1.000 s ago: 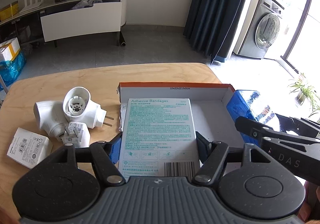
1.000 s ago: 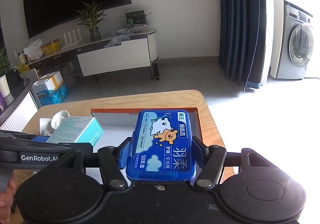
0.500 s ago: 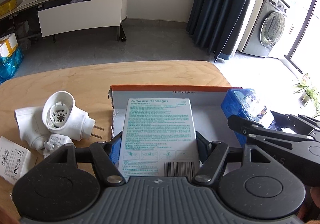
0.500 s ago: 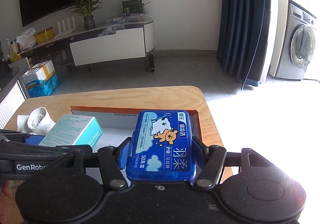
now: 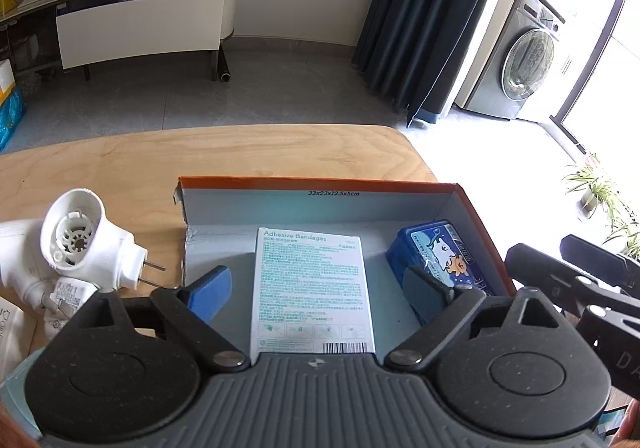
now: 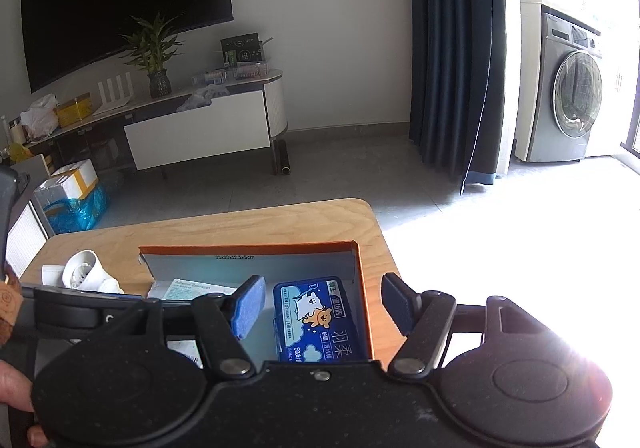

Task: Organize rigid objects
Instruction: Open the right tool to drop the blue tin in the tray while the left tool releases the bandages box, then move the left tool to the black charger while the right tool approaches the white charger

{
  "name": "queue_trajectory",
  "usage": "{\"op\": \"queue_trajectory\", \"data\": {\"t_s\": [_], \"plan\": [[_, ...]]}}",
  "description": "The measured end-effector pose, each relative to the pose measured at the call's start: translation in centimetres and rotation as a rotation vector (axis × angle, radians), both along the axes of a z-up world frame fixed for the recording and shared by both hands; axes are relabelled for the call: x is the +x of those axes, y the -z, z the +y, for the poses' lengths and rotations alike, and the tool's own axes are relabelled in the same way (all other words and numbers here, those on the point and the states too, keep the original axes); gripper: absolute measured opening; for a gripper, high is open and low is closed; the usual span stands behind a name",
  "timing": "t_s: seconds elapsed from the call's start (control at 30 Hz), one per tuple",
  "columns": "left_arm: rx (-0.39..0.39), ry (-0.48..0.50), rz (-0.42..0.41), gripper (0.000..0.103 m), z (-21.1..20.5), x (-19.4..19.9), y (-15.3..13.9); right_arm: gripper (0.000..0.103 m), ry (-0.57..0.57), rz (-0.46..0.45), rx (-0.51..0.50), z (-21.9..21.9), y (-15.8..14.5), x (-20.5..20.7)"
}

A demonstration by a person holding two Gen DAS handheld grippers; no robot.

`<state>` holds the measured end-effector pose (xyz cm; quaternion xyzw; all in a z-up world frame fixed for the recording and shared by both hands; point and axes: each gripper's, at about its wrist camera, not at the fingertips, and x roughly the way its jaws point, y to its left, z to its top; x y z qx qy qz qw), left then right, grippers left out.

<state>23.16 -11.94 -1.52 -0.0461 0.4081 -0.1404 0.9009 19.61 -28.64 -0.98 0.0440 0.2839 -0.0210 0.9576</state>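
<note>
Left wrist view shows the release step: the left gripper [image 5: 316, 288] has just been spreading its jaws, and the bandage box [image 5: 314, 288] lies free between them in the orange tray [image 5: 320, 184]. Right gripper [image 6: 322, 304] has also been opening over the blue case [image 6: 320, 322]. Next comes reaching left for the white plugs [image 5: 92, 244] on the wooden bench [image 5: 240, 152], living room beyond.

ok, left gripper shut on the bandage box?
No, the left gripper has just opened and the bandage box lies free in the tray.

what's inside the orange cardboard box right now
Inside the orange box: the adhesive bandages box, lying flat, and the blue floss case right of it. Its near edge is hidden behind the hand-held gripper.
</note>
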Motion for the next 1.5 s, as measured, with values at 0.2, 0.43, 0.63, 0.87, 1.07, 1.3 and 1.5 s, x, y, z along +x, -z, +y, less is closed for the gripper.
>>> {"op": "queue_trajectory", "data": {"t_s": [0.2,0.43,0.63,0.87,1.07,1.3,1.5], "plan": [[0.03,-0.047,0.001,0.101,1.0,-1.5,-1.3,0.088,-0.026,0.015,0.002,0.8,-0.7,-1.7],[0.086,-0.075,-0.003,0.103,2.8,-3.8,-2.0,0.09,-0.012,0.025,0.035,2.3,-1.1,-3.6],[0.075,-0.103,-0.018,0.103,4.4,-5.4,-2.5,0.092,-0.02,0.038,0.057,3.3,-1.4,-4.5],[0.093,-0.118,-0.039,0.103,5.5,-6.9,-3.1,0.092,-0.038,0.019,0.053,4.8,-2.1,-5.4],[0.079,-0.135,-0.024,0.103,6.8,-7.7,-2.8,0.092,-0.033,0.022,0.052,6.3,-2.0,-6.0],[0.087,-0.153,-0.032,0.103,8.1,-8.6,-3.0,0.092,-0.044,0.028,0.082,7.6,-1.9,-6.3],[0.087,-0.173,-0.028,0.103,9.4,-9.1,-2.8,0.092,-0.082,0.035,0.11,8.9,-1.8,-6.5]]}}
